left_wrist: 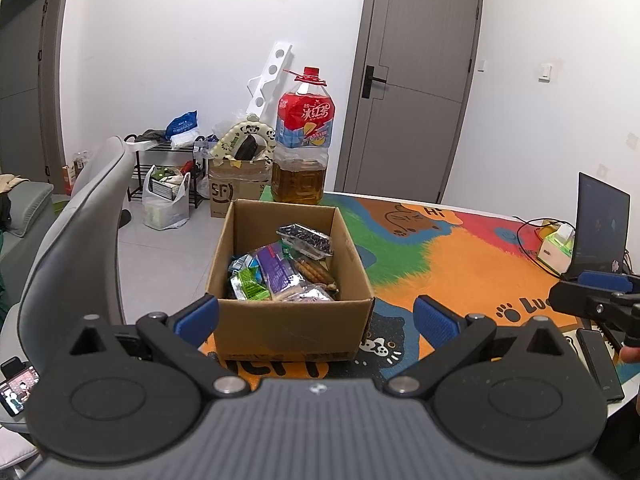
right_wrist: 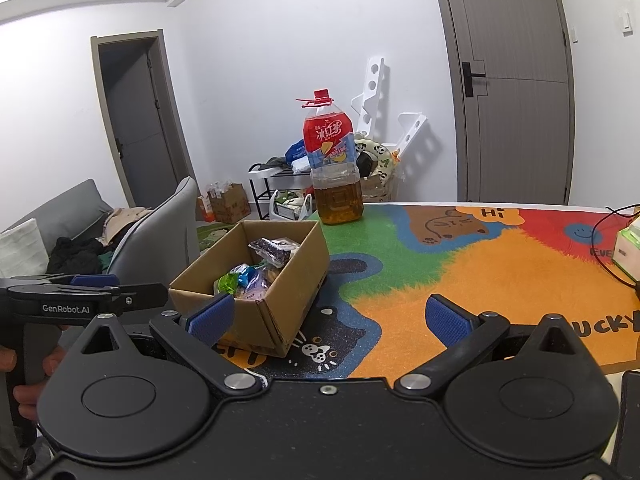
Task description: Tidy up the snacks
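An open cardboard box [left_wrist: 288, 326] sits on the colourful table mat, straight ahead of my left gripper [left_wrist: 316, 316], which is open and empty with its blue pads on either side of the box's near wall. Inside lie several snack packets [left_wrist: 280, 268]: green, purple, dark and a biscuit pack. In the right wrist view the same box [right_wrist: 280, 276] stands to the left with the snack packets [right_wrist: 256, 272] in it. My right gripper [right_wrist: 330, 318] is open and empty, over the mat just right of the box. The right gripper [left_wrist: 592, 300] also shows at the left view's right edge.
A large bottle of amber drink [left_wrist: 302, 140] with a red cap stands behind the box. A laptop [left_wrist: 600, 228], tissue box [left_wrist: 556, 246] and cables lie at the right. A grey chair [left_wrist: 76, 216] stands left of the table. A phone [left_wrist: 18, 390] shows at bottom left.
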Tool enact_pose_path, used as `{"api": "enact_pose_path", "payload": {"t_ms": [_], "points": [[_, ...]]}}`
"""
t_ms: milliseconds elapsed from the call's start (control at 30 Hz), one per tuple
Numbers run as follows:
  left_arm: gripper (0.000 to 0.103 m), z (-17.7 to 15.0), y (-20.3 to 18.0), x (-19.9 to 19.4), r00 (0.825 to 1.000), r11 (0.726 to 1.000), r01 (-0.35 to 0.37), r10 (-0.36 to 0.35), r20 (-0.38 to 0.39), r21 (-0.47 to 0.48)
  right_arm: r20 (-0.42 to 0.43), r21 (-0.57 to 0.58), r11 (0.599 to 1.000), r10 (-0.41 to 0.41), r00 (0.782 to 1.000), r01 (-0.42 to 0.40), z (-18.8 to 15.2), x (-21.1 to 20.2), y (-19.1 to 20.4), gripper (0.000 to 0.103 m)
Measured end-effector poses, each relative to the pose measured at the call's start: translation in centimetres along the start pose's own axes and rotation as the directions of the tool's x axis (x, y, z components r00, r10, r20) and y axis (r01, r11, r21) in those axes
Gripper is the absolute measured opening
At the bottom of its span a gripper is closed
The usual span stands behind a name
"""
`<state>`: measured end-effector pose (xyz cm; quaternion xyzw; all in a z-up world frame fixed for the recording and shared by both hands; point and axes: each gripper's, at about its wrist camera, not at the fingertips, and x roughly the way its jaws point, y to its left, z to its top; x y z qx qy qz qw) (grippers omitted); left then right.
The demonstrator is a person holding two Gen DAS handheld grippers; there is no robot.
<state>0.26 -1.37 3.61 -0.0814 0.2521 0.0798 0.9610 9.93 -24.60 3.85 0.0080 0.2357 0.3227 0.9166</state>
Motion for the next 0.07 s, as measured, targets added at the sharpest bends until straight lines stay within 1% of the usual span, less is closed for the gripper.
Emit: {"api": "enact_pose_path", "payload": {"t_ms": [67], "points": [[0.102, -0.01, 0.01, 0.02, 1.000, 1.000, -0.001, 0.001, 0.000, -0.002, 0.002, 0.001, 1.000, -0.003, 1.000, 0.003, 0.00, -0.01, 0.01, 0.103]]}}
